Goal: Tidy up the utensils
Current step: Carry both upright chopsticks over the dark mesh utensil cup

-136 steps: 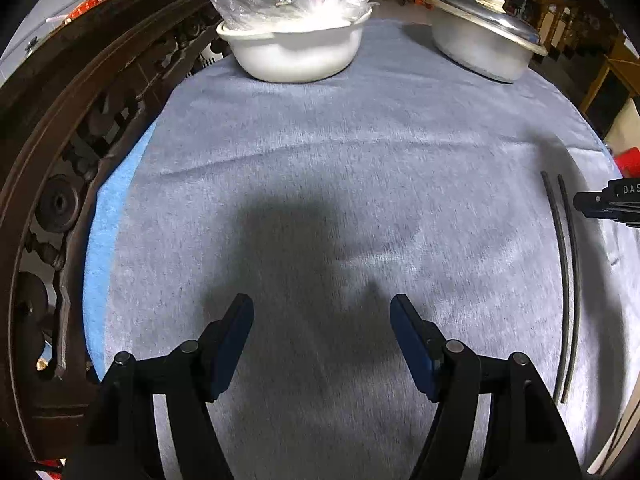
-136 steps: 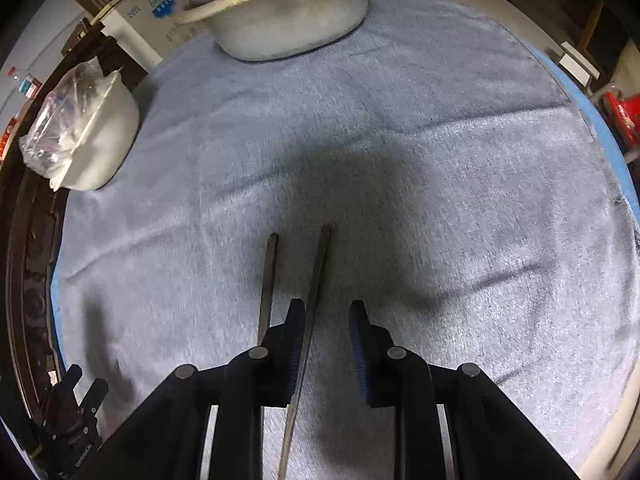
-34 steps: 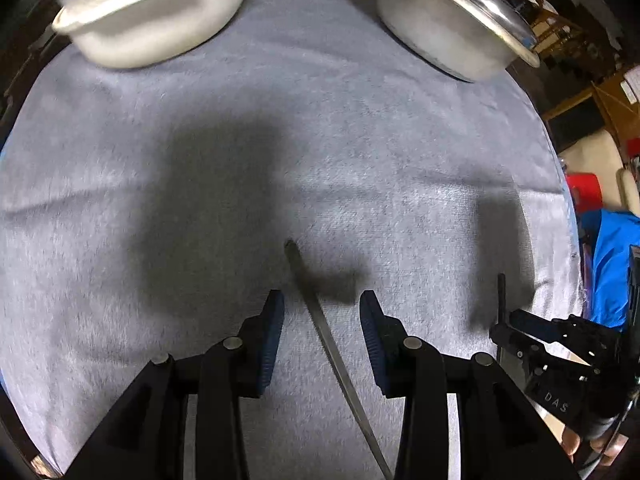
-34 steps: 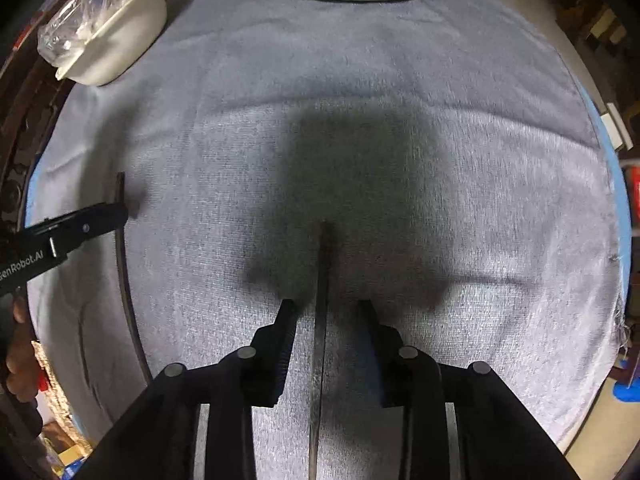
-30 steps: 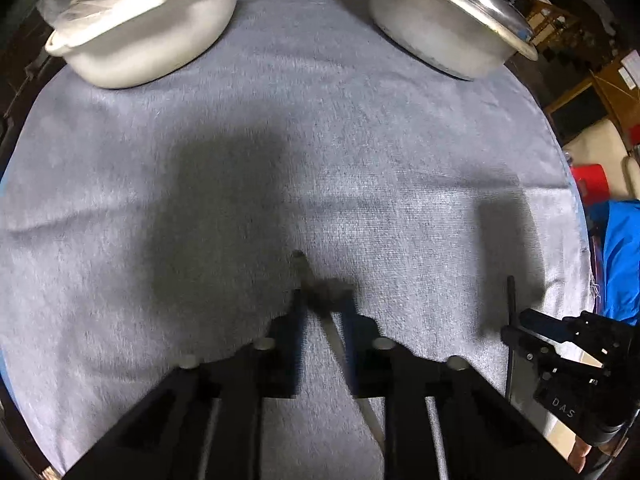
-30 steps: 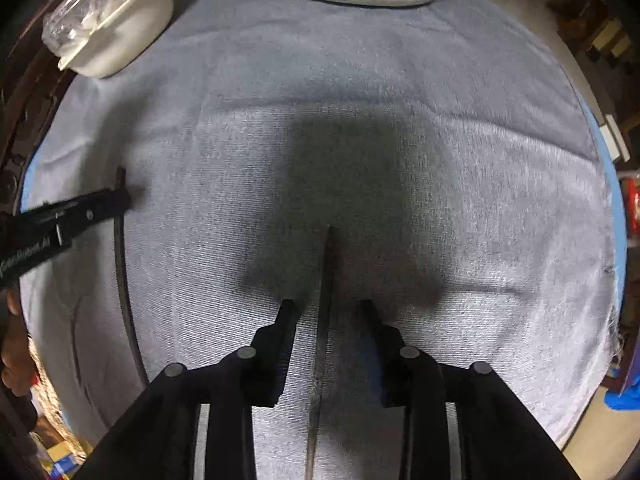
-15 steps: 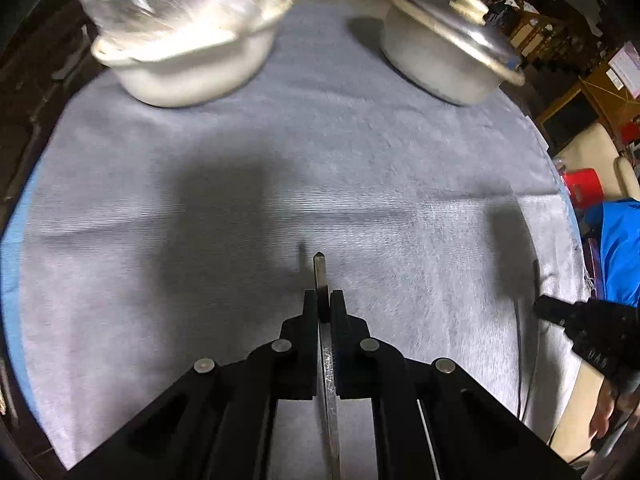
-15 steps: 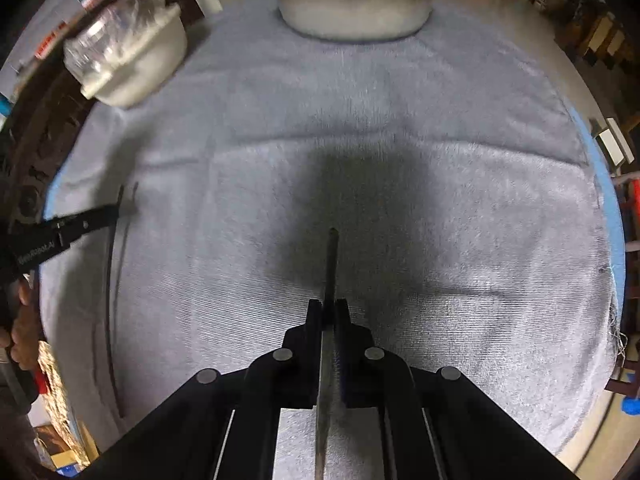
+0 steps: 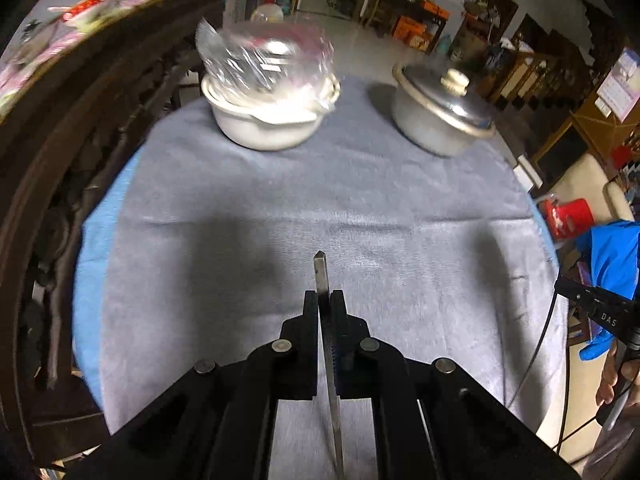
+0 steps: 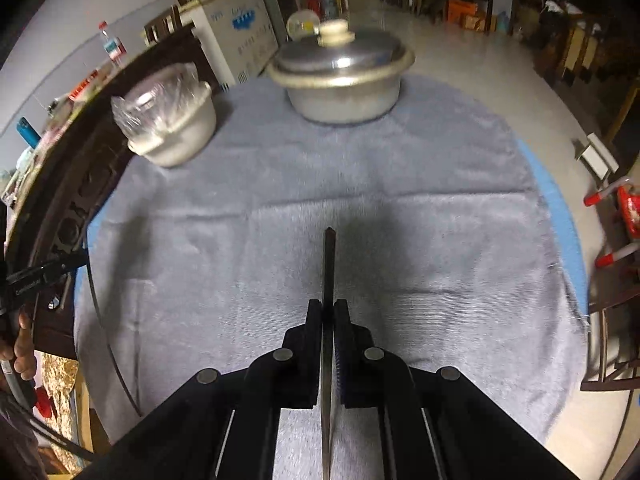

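WRITING: "DAS" readable on right gripper [image 9: 600, 312]; chest freezer [image 10: 236, 36] lettering too blurred | LEFT: left gripper [image 9: 325, 300] pinching left chopstick [image 9: 322, 272], held above grey cloth [image 9: 400, 240] | RIGHT: pinching right chopstick [image 10: 329, 264] | SURFACE: lidded pot [image 10: 340, 80] at cloth's far edge, wrapped white bowl [image 9: 272, 112] left of pot | ROOM: cluttered hall behind pot.

white bowl [image 9: 268, 128]: blurry, its inside hidden under a crinkly plastic bag [image 9: 264, 60]
chopstick [image 9: 322, 276]: its lower end runs off the bottom edge
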Demonstrator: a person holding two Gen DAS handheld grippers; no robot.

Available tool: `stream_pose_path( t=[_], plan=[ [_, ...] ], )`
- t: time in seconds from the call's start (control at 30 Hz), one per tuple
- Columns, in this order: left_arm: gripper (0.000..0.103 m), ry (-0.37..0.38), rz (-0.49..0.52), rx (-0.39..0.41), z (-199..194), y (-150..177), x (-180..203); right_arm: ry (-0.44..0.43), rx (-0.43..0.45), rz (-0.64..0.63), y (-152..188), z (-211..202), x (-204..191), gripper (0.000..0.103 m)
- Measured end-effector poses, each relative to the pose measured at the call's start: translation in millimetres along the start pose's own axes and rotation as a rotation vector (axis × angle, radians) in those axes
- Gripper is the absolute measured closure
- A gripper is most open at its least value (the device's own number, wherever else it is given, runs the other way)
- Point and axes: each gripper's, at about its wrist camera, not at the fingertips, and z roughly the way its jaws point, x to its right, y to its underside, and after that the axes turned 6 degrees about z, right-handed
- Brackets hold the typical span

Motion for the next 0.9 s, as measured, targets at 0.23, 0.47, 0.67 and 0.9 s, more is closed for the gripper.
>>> stream_pose_path(
  t=[0.23, 0.47, 0.67, 0.9],
  plan=[
    [0.098, -0.013, 0.004, 0.089, -49.8, 25.3, -2.5, 0.012, 0.104, -0.012, 22.4, -46.9, -5.7, 0.097],
    [0.098, -0.041, -0.007, 0.161, -90.9, 50.1, -1.3, 0.003, 0.15, 0.003, 37.0, -72.8, -4.8, 0.097],
    [0.098, -0.062, -0.018, 0.229, -121.3, 73.2, 4.1, 0.023, 0.202, -0.027, 48.9, -95.1, -14.6, 0.097],
    [0.098, -0.04, 0.018, 0.283, -159.1, 100.3, 19.6, 0.073, 0.294, -0.086, 76.6, -137.7, -27.0, 0.097]
  ],
)
